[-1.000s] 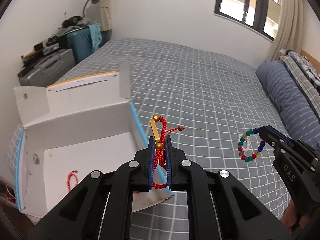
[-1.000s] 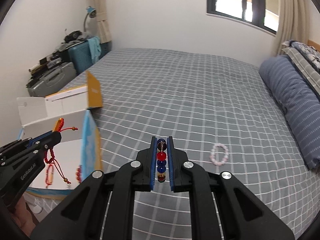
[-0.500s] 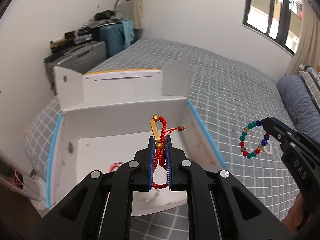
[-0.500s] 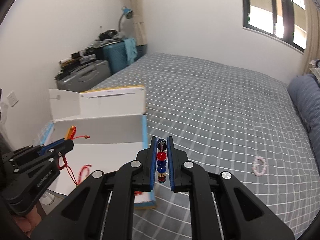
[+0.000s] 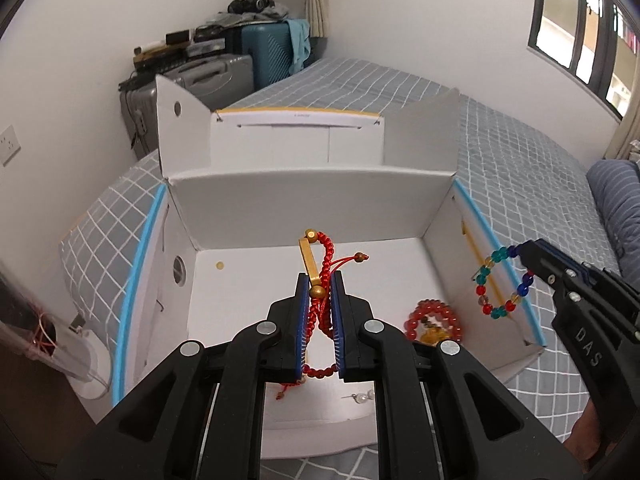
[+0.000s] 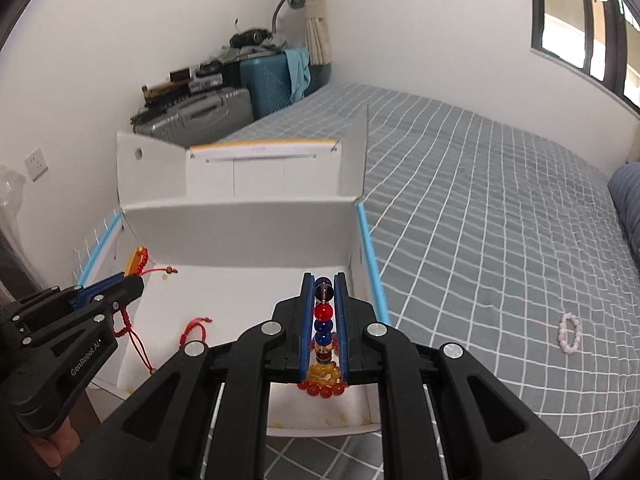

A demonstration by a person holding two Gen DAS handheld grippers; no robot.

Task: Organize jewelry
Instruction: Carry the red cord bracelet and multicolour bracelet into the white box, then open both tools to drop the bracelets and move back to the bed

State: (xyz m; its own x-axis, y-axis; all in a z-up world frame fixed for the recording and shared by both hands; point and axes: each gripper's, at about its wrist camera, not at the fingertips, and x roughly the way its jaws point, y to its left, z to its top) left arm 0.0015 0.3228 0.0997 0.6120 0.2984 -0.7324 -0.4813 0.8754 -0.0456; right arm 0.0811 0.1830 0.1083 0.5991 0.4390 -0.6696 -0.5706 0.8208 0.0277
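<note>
My left gripper is shut on a red cord bracelet with a gold bar and holds it over the open white box. It also shows at the left of the right wrist view. My right gripper is shut on a multicoloured bead bracelet above the box's right side; the bracelet hangs as a ring in the left wrist view. Inside the box lie a red bead bracelet with an amber piece, a thin red cord and pearl earrings.
The box stands at the bed's left edge on a grey checked sheet. A pink bead bracelet lies on the sheet to the right. Suitcases stand against the wall behind. A blue pillow lies at far right.
Both grippers have moved left and forward with their bracelets, from over the sheet to over the open box. The box interior and the bracelets in it have come into view.
</note>
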